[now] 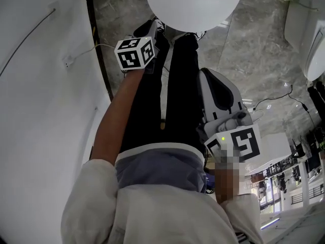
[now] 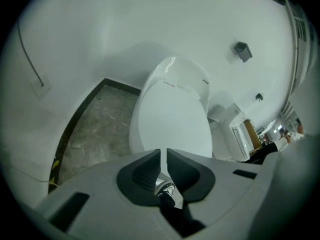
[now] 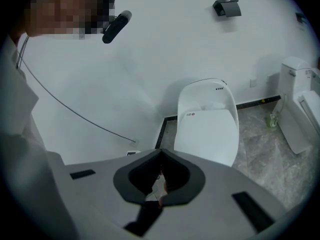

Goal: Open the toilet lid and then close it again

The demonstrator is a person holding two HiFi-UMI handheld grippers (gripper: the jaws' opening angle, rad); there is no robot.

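Hanging over the front edge of the glossy white oval toilet lid (image 2: 172, 119), the left gripper (image 2: 163, 152) has its two dark ribbed jaws drawn almost together, only a thin slit between their tips and nothing caught in it. The lid lies flat and closed on the white ceramic toilet bowl (image 2: 136, 134), which stands against the plain white wall (image 2: 150, 29) on a grey marble-patterned floor (image 2: 100, 129) edged by a dark skirting strip. In the head view that gripper's marker cube sits just beside the lid's near rim; whether the jaws touch the lid cannot be told. The right gripper (image 3: 161, 152) is held further back, at the person's side and well apart from the toilet, its jaws clenched tip to tip on nothing. Its view takes in the same closed lid from farther off, a thin dark cable (image 3: 75, 115) running slantwise down the wall, a small dark wall-mounted fixture (image 3: 226, 7) high above the toilet, and a second white toilet (image 3: 300, 114) to the right.
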